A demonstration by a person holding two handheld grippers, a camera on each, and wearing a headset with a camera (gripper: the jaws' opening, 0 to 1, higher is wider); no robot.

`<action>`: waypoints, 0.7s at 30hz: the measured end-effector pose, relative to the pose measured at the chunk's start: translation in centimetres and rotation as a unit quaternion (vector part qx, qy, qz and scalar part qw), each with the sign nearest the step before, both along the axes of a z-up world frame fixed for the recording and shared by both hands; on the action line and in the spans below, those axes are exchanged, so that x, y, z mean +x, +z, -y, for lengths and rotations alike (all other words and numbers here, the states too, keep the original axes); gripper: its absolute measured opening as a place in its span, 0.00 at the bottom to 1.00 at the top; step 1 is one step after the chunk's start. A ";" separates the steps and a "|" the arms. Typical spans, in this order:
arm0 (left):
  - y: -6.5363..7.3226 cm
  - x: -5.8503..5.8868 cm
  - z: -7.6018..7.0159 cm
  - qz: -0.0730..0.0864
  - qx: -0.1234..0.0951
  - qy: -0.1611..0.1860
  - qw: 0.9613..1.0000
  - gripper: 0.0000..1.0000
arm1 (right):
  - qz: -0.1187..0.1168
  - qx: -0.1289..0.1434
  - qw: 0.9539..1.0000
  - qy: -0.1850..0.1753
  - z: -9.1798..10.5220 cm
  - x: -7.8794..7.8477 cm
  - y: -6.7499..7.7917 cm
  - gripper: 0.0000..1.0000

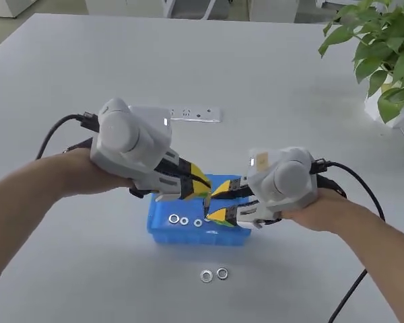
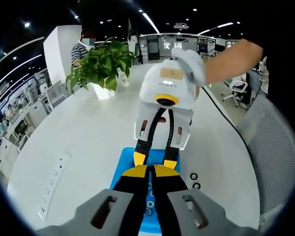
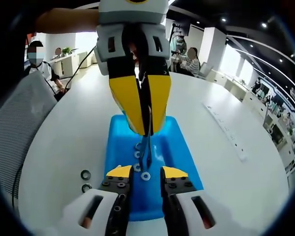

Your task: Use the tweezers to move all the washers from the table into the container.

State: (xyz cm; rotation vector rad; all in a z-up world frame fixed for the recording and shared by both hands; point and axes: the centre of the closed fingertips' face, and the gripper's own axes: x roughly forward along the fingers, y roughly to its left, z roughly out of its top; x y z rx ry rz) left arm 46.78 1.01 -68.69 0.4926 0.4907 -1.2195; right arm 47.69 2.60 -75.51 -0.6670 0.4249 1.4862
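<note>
The blue container [image 1: 163, 227] sits on the white table between both grippers. Three washers [image 1: 184, 220] lie inside it. Two more washers [image 1: 213, 274] rest on the table in front of it, also the washers [image 3: 85, 180] in the right gripper view. My left gripper [image 1: 200, 183] is shut on thin tweezers [image 3: 147, 147] that point down into the container [image 3: 120, 147]. Their tips hang just above a washer [image 3: 145, 175]; I cannot tell whether they touch it. My right gripper [image 3: 146, 172] faces them, open, with nothing between its fingers.
A white power strip [image 1: 195, 114] lies behind the container. A potted plant [image 1: 384, 54] stands at the far right edge. Black cables trail from both grippers. People sit in the room beyond the table.
</note>
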 end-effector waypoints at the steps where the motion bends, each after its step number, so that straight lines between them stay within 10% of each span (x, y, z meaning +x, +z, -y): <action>1: 0.0 0.0 -0.1 0.000 0.000 0.000 1.000 0.06 | -0.004 0.001 1.000 -0.004 0.1 -0.1 0.1 0.23; 21: 2.4 -1.0 -1.2 -0.003 0.006 0.025 1.000 0.05 | -0.030 0.034 0.996 -0.073 2.1 -0.6 3.5 0.45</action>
